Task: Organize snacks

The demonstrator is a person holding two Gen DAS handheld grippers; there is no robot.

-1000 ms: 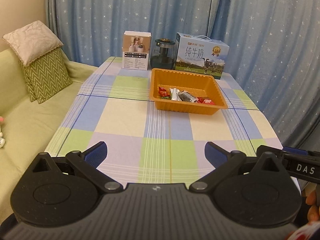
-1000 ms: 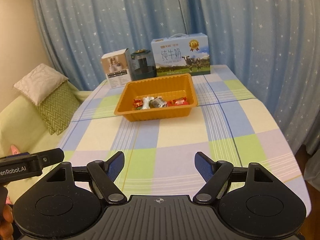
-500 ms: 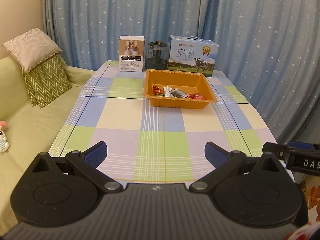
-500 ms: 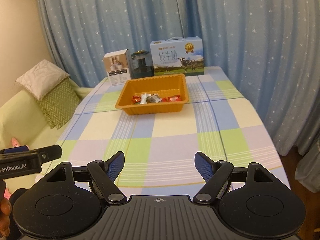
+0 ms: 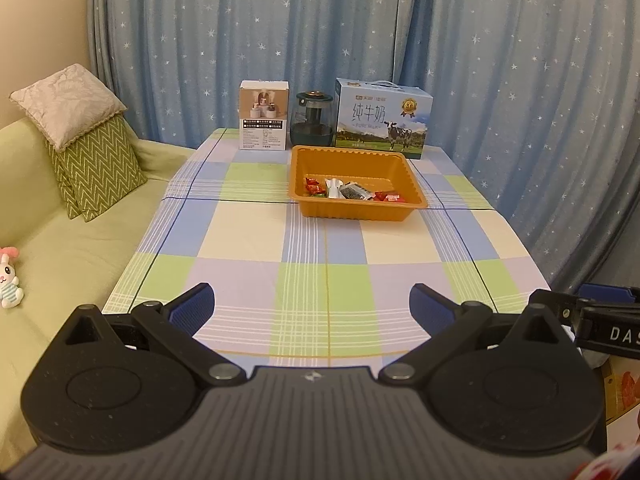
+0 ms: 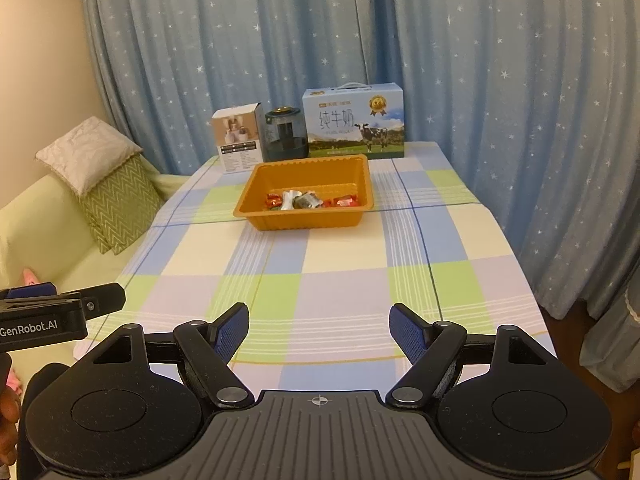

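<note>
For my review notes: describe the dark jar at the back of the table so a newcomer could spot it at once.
Start at the checked table and go to its far edge by the blue curtain, behind the orange tray. Three things stand in a row there: a white box, the jar, and a milk carton. The jar is the middle one, the only round, dark, see-through item between two printed boxes.

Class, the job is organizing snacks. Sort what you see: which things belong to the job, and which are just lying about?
Belong to the job:
orange tray
wrapped snacks
left gripper, open
right gripper, open

Just lying about:
milk carton
dark glass jar
white box
cushions
toy rabbit
</note>
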